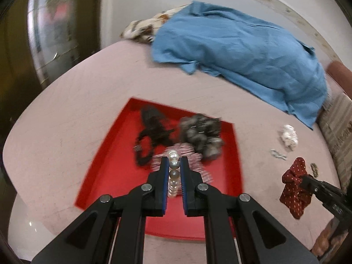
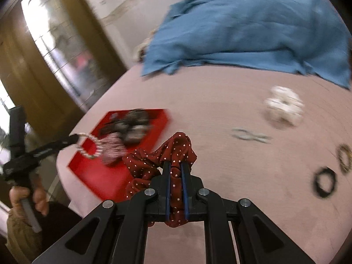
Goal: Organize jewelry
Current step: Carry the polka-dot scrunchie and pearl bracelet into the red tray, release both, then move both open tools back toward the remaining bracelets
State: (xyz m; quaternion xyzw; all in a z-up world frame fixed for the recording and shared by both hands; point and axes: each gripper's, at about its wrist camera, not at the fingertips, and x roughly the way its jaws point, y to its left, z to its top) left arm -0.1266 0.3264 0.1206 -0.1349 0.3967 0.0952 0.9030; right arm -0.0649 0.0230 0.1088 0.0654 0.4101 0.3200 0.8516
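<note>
The left gripper [image 1: 174, 165] pinches a pearl bracelet [image 1: 173, 171] above the red tray [image 1: 105, 167], which holds dark and grey scrunchies [image 1: 200, 132]

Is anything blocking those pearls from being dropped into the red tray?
Nothing visible blocks them. The left tongs hold the pearl bracelet directly over the red tray. A striped scrunchie already lies underneath, so the pearls may land on it rather than on bare tray.

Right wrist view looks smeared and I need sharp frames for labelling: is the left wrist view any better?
Somewhat. Right wrist view: motion blur smears the white scrunchie, red tray and blue cloth; only the dotted red scrunchie stays crisp. Left wrist view: milder blur; the pearl bracelet is sharp. Both show fisheye bending.
</note>
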